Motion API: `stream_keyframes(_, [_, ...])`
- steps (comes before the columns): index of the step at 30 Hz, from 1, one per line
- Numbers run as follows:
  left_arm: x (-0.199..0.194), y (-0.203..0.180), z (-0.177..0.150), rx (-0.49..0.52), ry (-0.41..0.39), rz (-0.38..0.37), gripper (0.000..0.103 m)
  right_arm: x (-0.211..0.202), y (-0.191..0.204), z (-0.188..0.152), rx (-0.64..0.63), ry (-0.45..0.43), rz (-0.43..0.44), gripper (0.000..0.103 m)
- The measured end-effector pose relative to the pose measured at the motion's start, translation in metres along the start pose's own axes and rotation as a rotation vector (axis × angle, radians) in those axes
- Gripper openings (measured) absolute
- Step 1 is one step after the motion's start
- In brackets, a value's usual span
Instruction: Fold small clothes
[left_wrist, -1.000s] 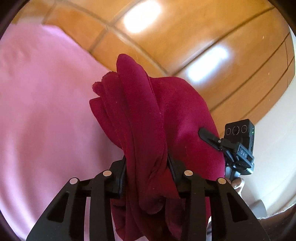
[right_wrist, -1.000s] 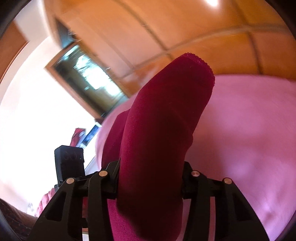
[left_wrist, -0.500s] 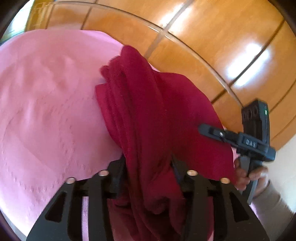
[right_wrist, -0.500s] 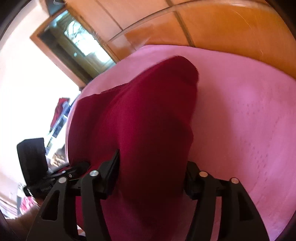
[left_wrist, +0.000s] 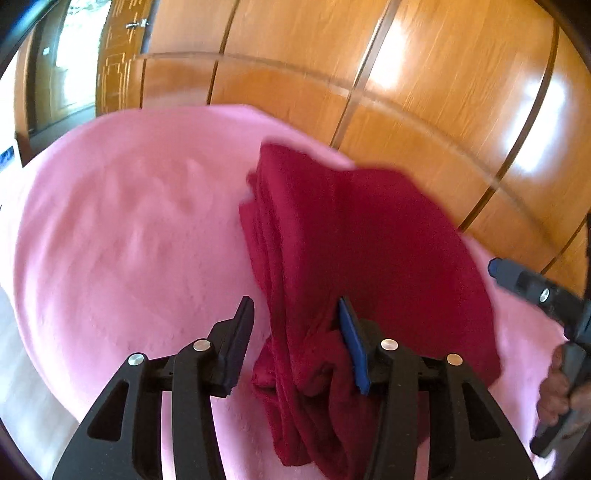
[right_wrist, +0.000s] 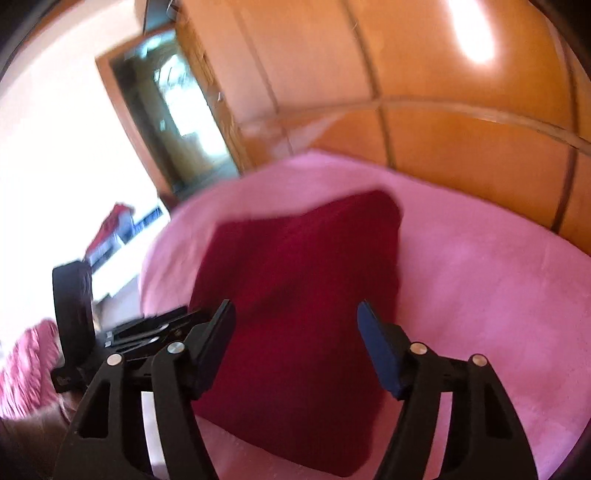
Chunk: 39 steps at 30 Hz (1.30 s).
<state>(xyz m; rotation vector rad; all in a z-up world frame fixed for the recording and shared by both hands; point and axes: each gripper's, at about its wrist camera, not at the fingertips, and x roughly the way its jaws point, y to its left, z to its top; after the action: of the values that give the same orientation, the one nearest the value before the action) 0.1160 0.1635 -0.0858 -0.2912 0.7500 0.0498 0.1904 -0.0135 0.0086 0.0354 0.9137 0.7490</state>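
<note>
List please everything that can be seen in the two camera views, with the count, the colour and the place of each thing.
garment: one, dark red, folded, lying on the blanket between both grippers.
blanket: one, pink, spread under the garment.
wooden panels: several, orange-brown, behind the blanket.
doorway: one, brown frame, far left in the right wrist view.
patterned cloth: one, pink and white, low at the left edge, blurred.
left gripper: one, black with blue pads, jaws have just been opening; garment between them, left pad clear of it.
right gripper: one, black with blue pads, open, garment beneath.
hand: one, holding the right gripper's handle.
</note>
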Motion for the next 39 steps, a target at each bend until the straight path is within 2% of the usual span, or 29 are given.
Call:
stream_keyframes(1, [0.007, -0.002, -0.003, 0.011, 0.0, 0.017, 0.046, 0.017, -0.001, -0.007, -0.004, 0.032, -0.045, 0.064])
stream_keyframes(3, [0.013, 0.004, -0.003, -0.004, 0.01, 0.012, 0.047, 0.029, -0.003, -0.014, 0.004, 0.017, -0.08, 0.065])
stream_keyframes(8, [0.003, -0.003, 0.0, -0.024, -0.013, 0.07, 0.05, 0.014, 0.005, -0.019, 0.031, -0.032, -0.092, 0.068])
stream_keyframes(9, [-0.002, -0.004, 0.001, -0.032, -0.026, 0.09, 0.058, 0.009, 0.008, -0.021, 0.03, -0.043, -0.092, 0.071])
stream_keyframes(11, [-0.016, -0.004, 0.0, -0.043, -0.058, 0.118, 0.062, 0.002, 0.015, -0.022, 0.036, -0.066, -0.111, 0.08])
stream_keyframes(16, [-0.048, -0.014, -0.01, -0.024, -0.112, 0.16, 0.072, -0.023, 0.013, -0.044, 0.103, -0.094, -0.183, 0.083])
stream_keyframes(21, [-0.07, -0.03, -0.025, 0.015, -0.154, 0.184, 0.087, -0.033, 0.02, -0.053, 0.092, -0.1, -0.285, 0.086])
stream_keyframes(25, [-0.08, -0.038, -0.035, 0.035, -0.164, 0.2, 0.094, -0.045, 0.026, -0.059, 0.075, -0.124, -0.359, 0.096])
stream_keyframes(27, [-0.085, -0.041, -0.04, 0.033, -0.169, 0.2, 0.094, -0.049, 0.029, -0.065, 0.066, -0.132, -0.4, 0.098])
stream_keyframes(29, [-0.087, -0.042, -0.043, 0.032, -0.173, 0.211, 0.099, -0.053, 0.032, -0.071, 0.064, -0.138, -0.419, 0.1])
stream_keyframes(34, [-0.092, -0.045, -0.051, 0.016, -0.169, 0.208, 0.099, -0.058, 0.044, -0.08, 0.009, -0.15, -0.484, 0.1])
stream_keyframes(39, [-0.096, -0.048, -0.054, 0.03, -0.178, 0.226, 0.099, -0.061, 0.045, -0.084, 0.005, -0.156, -0.498, 0.1])
